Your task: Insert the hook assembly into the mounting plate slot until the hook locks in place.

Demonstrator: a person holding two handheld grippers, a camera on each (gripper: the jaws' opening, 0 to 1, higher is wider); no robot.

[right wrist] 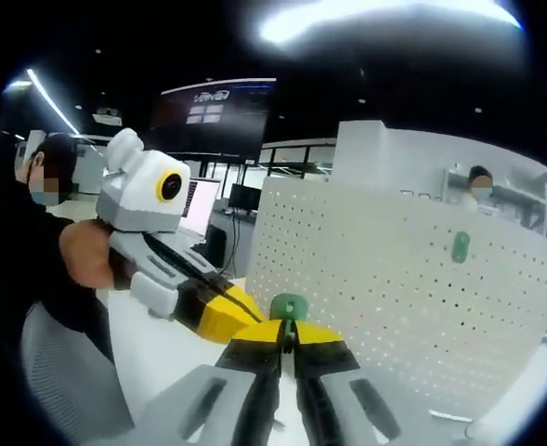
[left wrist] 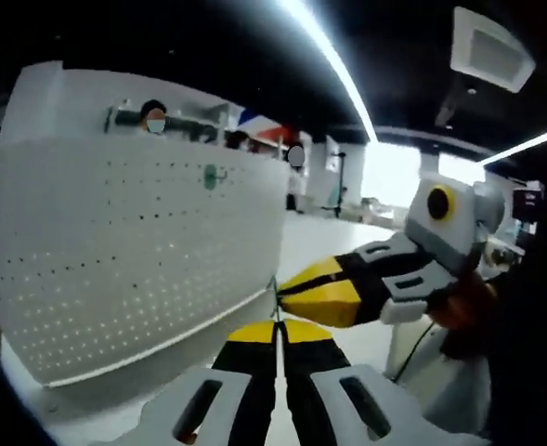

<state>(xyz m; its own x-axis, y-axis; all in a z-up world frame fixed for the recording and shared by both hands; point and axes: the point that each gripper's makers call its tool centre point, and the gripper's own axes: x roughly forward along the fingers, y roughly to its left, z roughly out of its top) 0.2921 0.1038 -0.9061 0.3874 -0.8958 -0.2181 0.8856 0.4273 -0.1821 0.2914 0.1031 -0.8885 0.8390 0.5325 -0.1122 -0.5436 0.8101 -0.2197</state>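
Note:
A white pegboard mounting plate (left wrist: 134, 251) (right wrist: 412, 279) stands upright on the table, with one green hook (left wrist: 211, 175) (right wrist: 461, 246) hanging in it. My right gripper (right wrist: 289, 333) is shut on a small green hook piece (right wrist: 289, 307) that sticks up from its yellow tips, well short of the plate. My left gripper (left wrist: 276, 327) has its jaws together, and a thin sliver (left wrist: 275, 293) shows at their tips; whether it grips that sliver is unclear. The two grippers meet tip to tip: the right gripper (left wrist: 287, 295) comes in from the right, the left gripper (right wrist: 240, 314) from the left.
The white tabletop (left wrist: 329, 242) stretches past the plate's right edge. A person in dark clothes (right wrist: 50, 251) holds the grippers. Other people sit behind the white partition (left wrist: 87, 102). Monitors (right wrist: 245, 197) stand in the background.

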